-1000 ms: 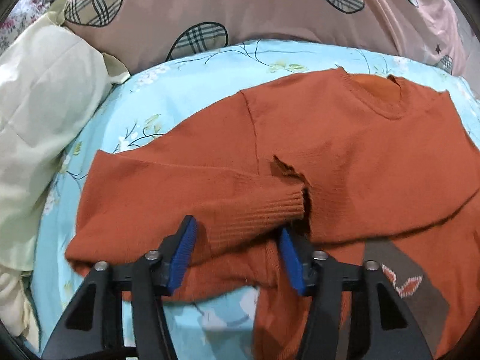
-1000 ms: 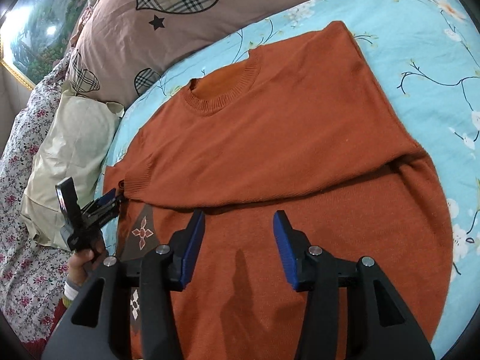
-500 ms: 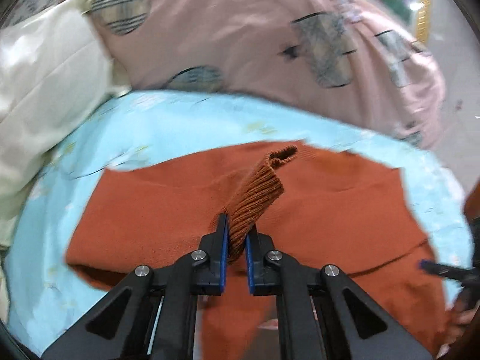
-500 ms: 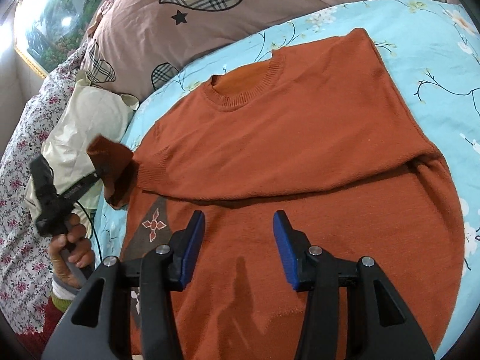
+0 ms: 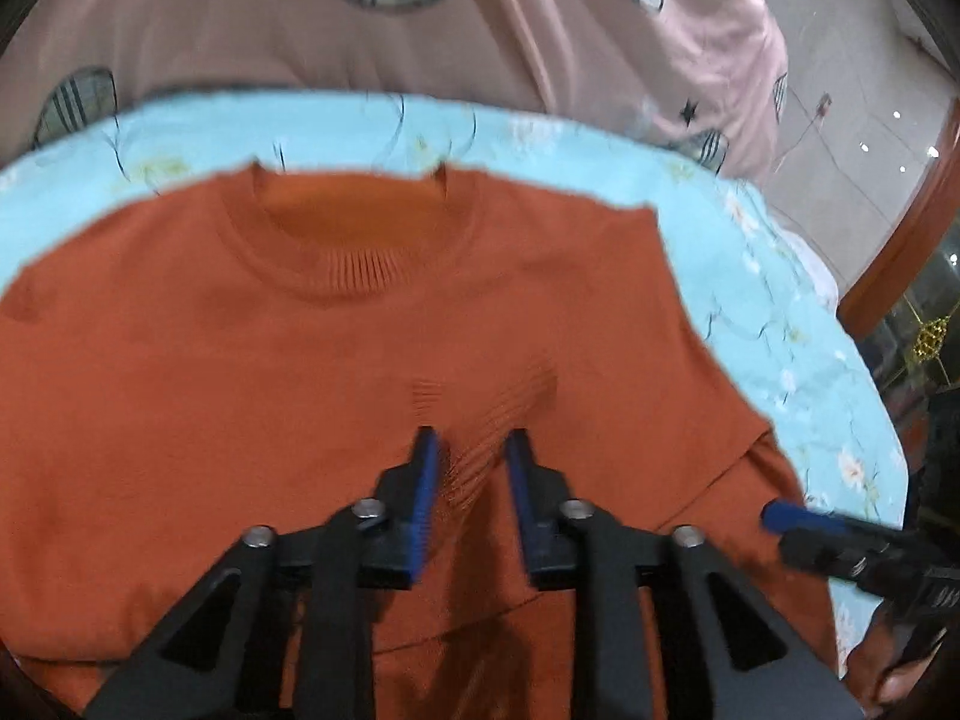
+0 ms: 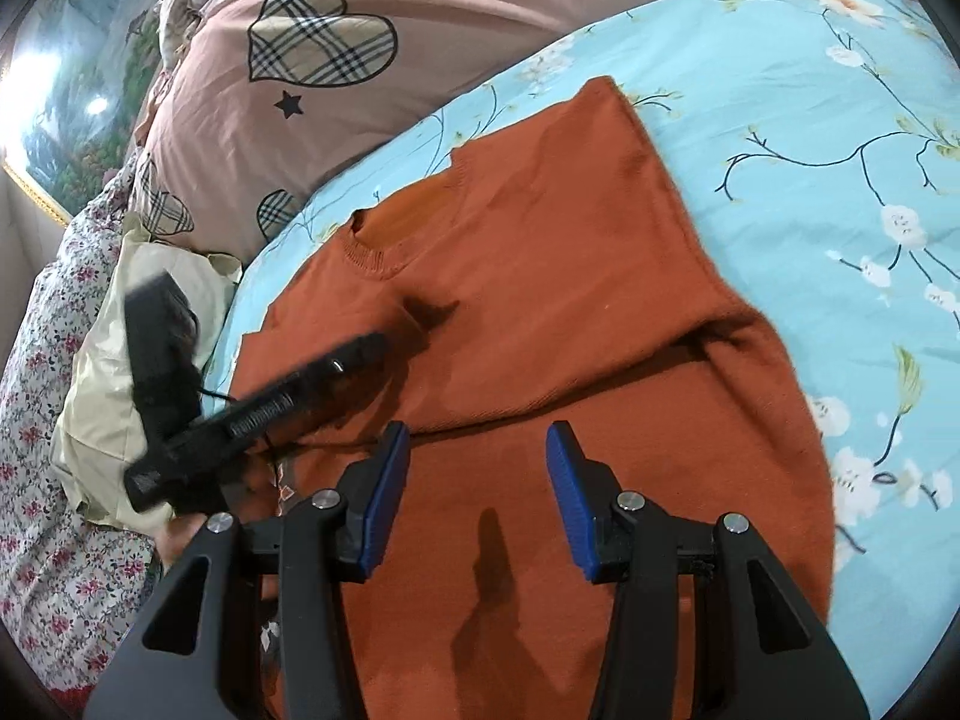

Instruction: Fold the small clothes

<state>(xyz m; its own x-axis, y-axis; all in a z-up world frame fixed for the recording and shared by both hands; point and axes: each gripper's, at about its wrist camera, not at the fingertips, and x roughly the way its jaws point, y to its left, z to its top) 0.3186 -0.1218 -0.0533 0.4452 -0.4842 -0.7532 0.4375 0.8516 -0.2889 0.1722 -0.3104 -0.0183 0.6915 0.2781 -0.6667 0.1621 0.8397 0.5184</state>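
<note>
An orange knit sweater (image 5: 336,348) lies flat on the light blue floral bedsheet (image 5: 780,312), collar away from me; it also shows in the right wrist view (image 6: 540,300). Its left sleeve is folded across the chest, and the ribbed cuff (image 5: 480,414) lies between the jaws of my left gripper (image 5: 471,450), which are partly open and motion-blurred. In the right wrist view the left gripper (image 6: 384,342) reaches over the sweater's middle. My right gripper (image 6: 477,444) is open and empty above the sweater's lower body; one of its fingers (image 5: 798,519) shows at the right of the left wrist view.
Pink pillows (image 6: 336,78) with plaid hearts lie behind the sweater. A cream pillow (image 6: 108,372) and flowered fabric (image 6: 42,420) lie at the left. The bed's right edge and a tiled floor (image 5: 852,96) show in the left wrist view.
My left gripper carried the sleeve cuff rightward over the sweater's chest and its jaws have parted from their earlier grip. The right gripper stayed open in much the same place.
</note>
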